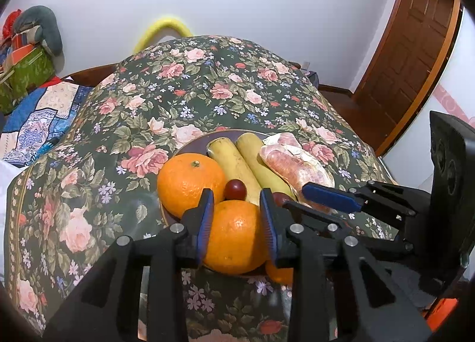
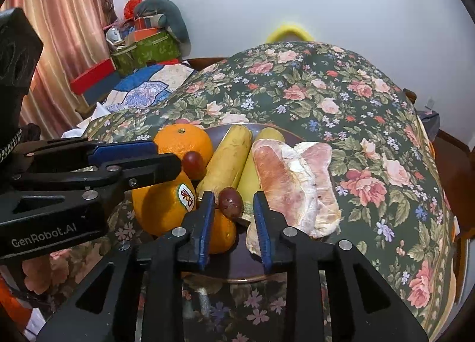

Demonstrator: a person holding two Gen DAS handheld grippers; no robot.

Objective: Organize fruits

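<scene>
"GenRobot.AI" on the left tool (image 2: 166, 153); "Dole" sticker (image 2: 186, 192) on orange (image 2: 160, 202).

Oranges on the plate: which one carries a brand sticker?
The large near orange between the left gripper's fingers carries the oval sticker. The far orange shows only its stem; the small one looks bare.

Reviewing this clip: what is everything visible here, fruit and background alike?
plate: one, dark, on the tablecloth
large oranges: two, orange, plate's left side
small orange: one, orange, plate's near edge
bananas: two, yellow, middle of plate
grapes: two, dark red, between the oranges and bananas
peeled citrus pieces: pale pink, plate's right side
tablecloth: one, dark green floral
door: one, brown, far right
boxes: several, green and red, far left
left claw: black, blue pads, straddling the nearer large orange
right claw: black, blue pads, open, over the plate's near edge
</scene>
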